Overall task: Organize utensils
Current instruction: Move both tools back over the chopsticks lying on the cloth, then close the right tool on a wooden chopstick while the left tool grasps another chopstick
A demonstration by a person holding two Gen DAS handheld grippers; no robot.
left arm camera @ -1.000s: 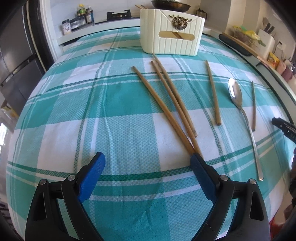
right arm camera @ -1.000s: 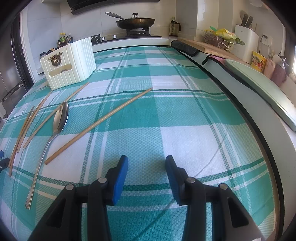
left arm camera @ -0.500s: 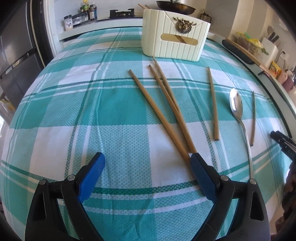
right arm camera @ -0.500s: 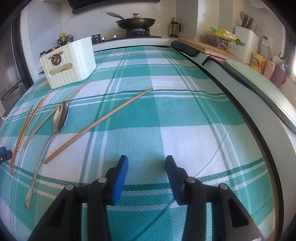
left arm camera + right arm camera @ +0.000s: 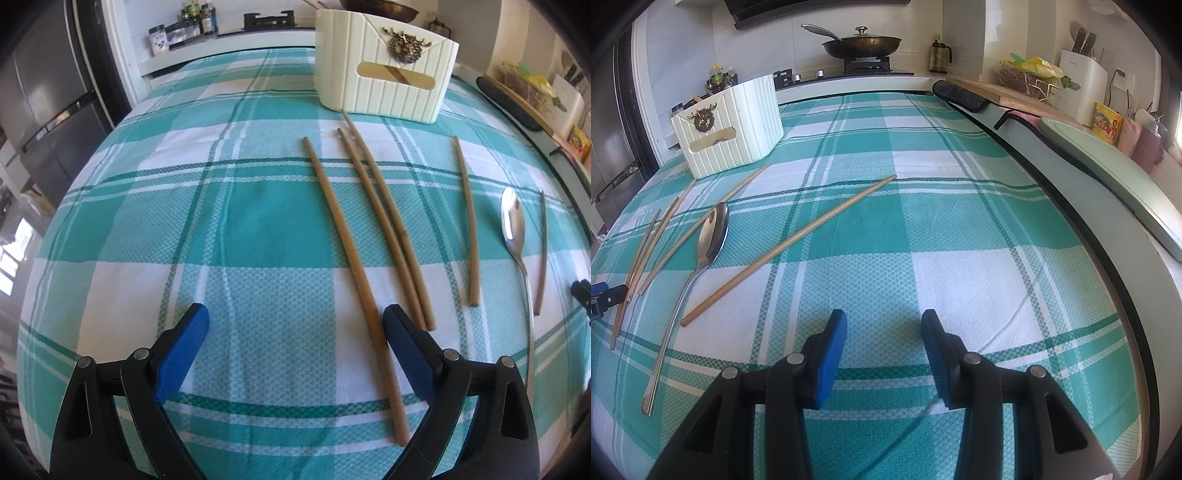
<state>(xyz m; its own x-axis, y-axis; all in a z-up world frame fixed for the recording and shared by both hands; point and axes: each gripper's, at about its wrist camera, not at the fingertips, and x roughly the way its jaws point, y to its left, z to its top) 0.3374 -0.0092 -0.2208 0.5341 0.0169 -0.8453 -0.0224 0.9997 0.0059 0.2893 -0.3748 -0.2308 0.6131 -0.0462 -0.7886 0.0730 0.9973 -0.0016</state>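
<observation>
Presently my left tongs (image 5: 295,328) stand wide open straddling one long bamboo chopstick (image 5: 351,266) on the teal-checked counter (image 5: 221,229), while my right tongs (image 5: 882,332) hover open, empty.

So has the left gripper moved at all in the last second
Yes. The left gripper has come forward toward the cream holder, and the leftmost chopstick now lies between its open fingers.
</observation>
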